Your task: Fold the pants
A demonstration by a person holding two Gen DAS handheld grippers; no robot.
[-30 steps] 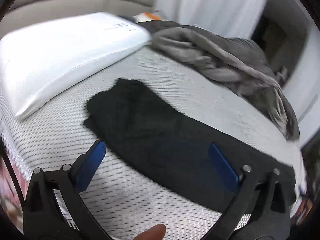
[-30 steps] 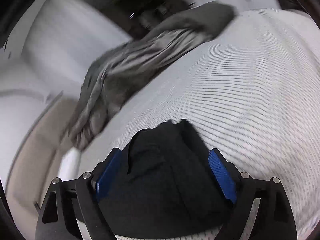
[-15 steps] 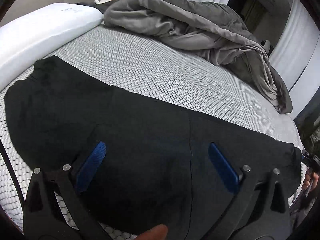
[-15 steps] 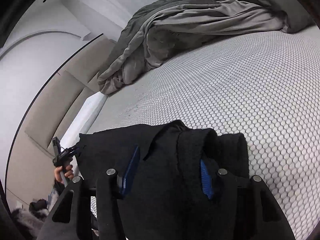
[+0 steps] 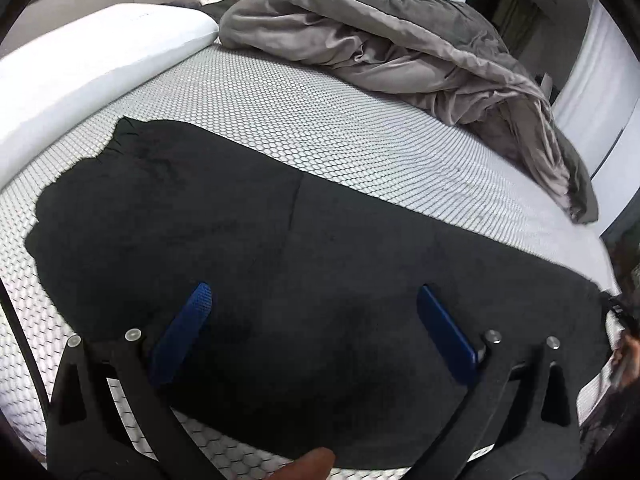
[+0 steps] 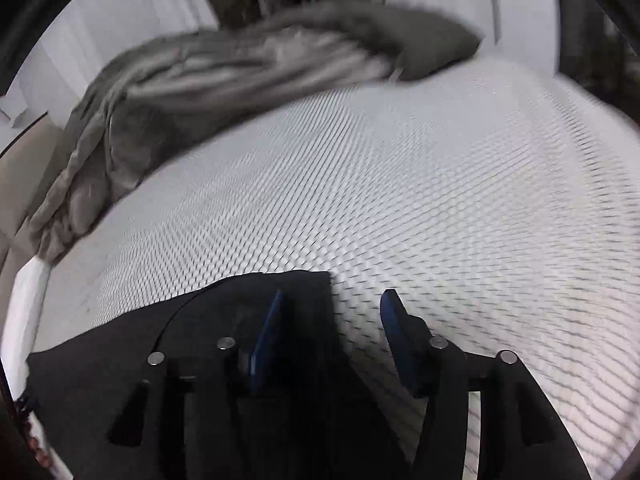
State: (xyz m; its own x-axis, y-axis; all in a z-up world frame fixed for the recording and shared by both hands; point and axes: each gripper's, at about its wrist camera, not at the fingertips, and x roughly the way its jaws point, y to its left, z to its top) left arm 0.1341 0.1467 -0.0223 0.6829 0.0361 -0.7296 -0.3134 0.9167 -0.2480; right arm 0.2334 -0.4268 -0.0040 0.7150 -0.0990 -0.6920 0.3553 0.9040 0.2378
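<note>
Black pants (image 5: 260, 256) lie flat along the near edge of a bed with a white honeycomb-patterned cover (image 5: 360, 132). My left gripper (image 5: 312, 320) hovers over the middle of the pants, jaws wide open and empty. In the right wrist view the end of the pants (image 6: 224, 320) lies flat at the lower left. My right gripper (image 6: 332, 320) is partly open at that end's right edge; its left finger is over the black cloth, its right finger over the bed cover. It grips nothing.
A crumpled grey duvet (image 5: 400, 52) lies across the far side of the bed, also in the right wrist view (image 6: 224, 80). A white pillow (image 5: 88, 64) sits at the far left. A beige headboard stands behind it.
My right gripper has let go of the bunched end of the pants and opened; that end now lies flat. The right view is blurred by motion. My left gripper pulled back slightly.
</note>
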